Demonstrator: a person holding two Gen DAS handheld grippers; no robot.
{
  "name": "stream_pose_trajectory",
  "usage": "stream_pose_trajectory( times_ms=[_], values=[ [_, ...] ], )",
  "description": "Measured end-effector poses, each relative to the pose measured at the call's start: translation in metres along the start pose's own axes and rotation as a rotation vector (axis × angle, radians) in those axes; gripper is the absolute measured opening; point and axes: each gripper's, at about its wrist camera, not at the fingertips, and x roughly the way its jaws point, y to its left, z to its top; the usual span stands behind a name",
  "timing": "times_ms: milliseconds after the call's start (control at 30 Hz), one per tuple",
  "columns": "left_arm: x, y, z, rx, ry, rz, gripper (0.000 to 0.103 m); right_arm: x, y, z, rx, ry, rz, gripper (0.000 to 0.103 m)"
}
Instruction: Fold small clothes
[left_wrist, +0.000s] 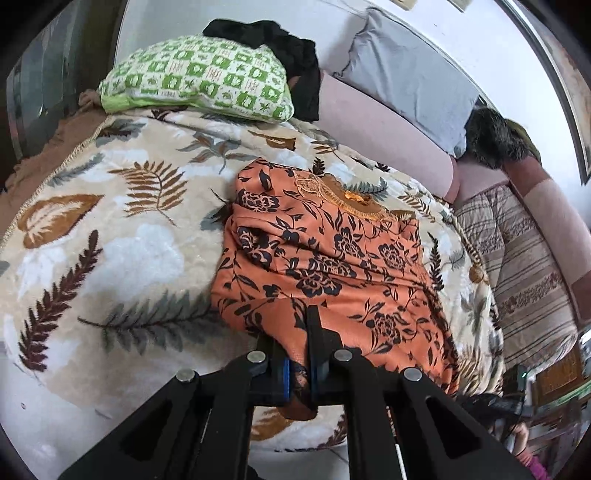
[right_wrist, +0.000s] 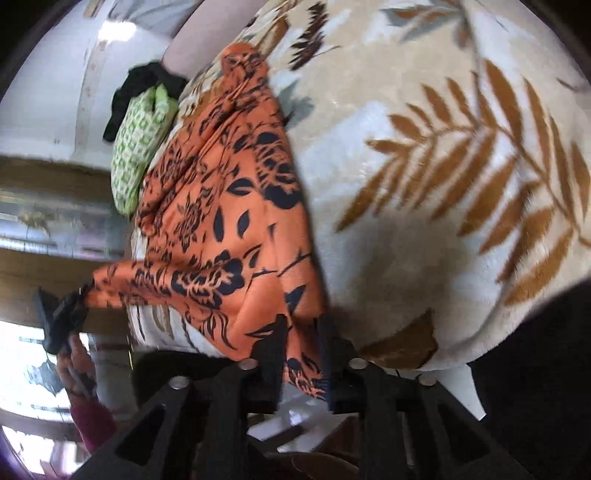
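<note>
Orange flowered garment (left_wrist: 325, 258) lying on the leaf-print blanket (left_wrist: 122, 236), near hem hanging over the edge. Left gripper (left_wrist: 299, 369) clamped shut on the near edge of the cloth. Right gripper (right_wrist: 301, 354) jaws parted, cloth hanging loose between them, pads not pressing it. Likely step: re-grip for the fold. Close right jaws on the hem before any lift. Keep both corners level, pull taut, then carry toward the neckline (left_wrist: 354, 199). Avoid snagging blanket pile. Keep clear of the green pillow (left_wrist: 199, 77).
</note>
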Motion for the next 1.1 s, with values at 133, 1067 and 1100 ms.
stream_pose_trajectory(
  times_ms=[133,1067,1100],
  values=[
    [-0.007,-0.002,-0.01,0.014,-0.011,-0.001,0.007,-0.002,-0.003,-0.001,0.023,-0.024,0.023,0.092],
    [0.051,-0.012,0.153,0.066,-0.003,0.03,0.007,-0.016,0.166,0.176,-0.236,-0.179,0.093,0.006],
    [0.069,-0.011,0.169,0.071,0.007,0.046,0.007,-0.013,0.171,0.199,-0.229,-0.213,0.086,0.006]
  ],
)
